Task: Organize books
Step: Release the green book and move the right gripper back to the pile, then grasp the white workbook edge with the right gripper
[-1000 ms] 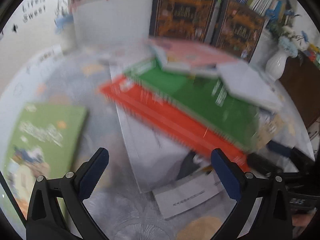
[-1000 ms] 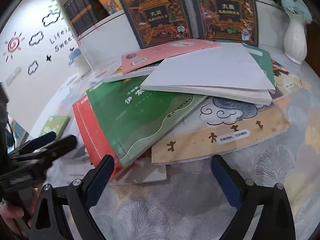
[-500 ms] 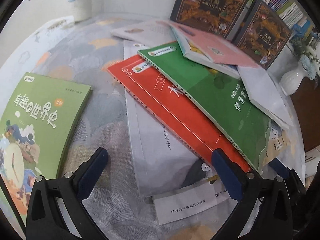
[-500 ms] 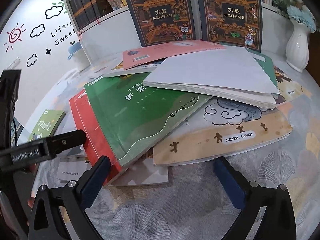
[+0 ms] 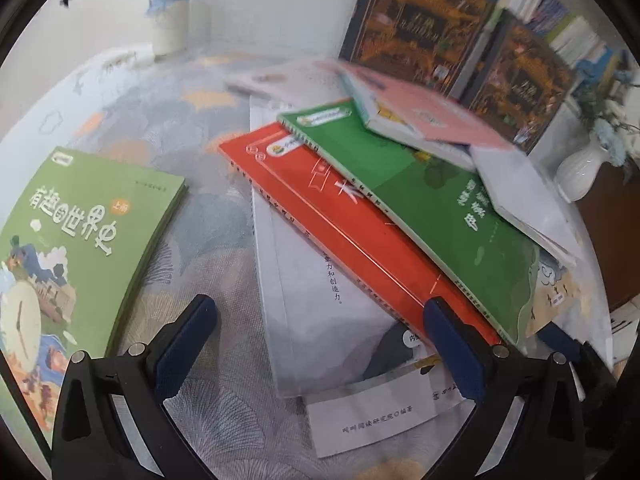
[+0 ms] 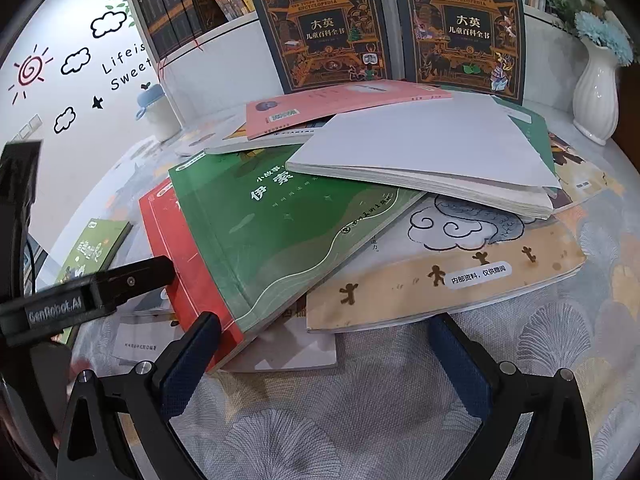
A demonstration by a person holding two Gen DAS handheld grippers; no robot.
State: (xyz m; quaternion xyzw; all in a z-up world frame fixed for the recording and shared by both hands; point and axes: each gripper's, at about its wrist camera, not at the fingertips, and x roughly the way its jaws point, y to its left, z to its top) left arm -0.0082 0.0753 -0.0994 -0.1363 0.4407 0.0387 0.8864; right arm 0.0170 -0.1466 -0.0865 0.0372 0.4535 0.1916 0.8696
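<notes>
A loose pile of books lies on the patterned tablecloth: a red book, a green book on it, a pink book, a white book on top and a tan book at the pile's front. A white booklet sticks out underneath. A light green book lies alone to the left. My left gripper is open over the white booklet, its right finger at the red book's corner. My right gripper is open just before the pile's front edge, holding nothing.
Two dark encyclopedia volumes stand upright behind the pile against a white shelf of books. A white vase with blue flowers stands at the back right. A small blue-lidded jar sits at the back left by the wall.
The left gripper has swung left and steadied over the white booklet beside the red book. The right gripper has edged closer to the pile's front. Both stay open.
</notes>
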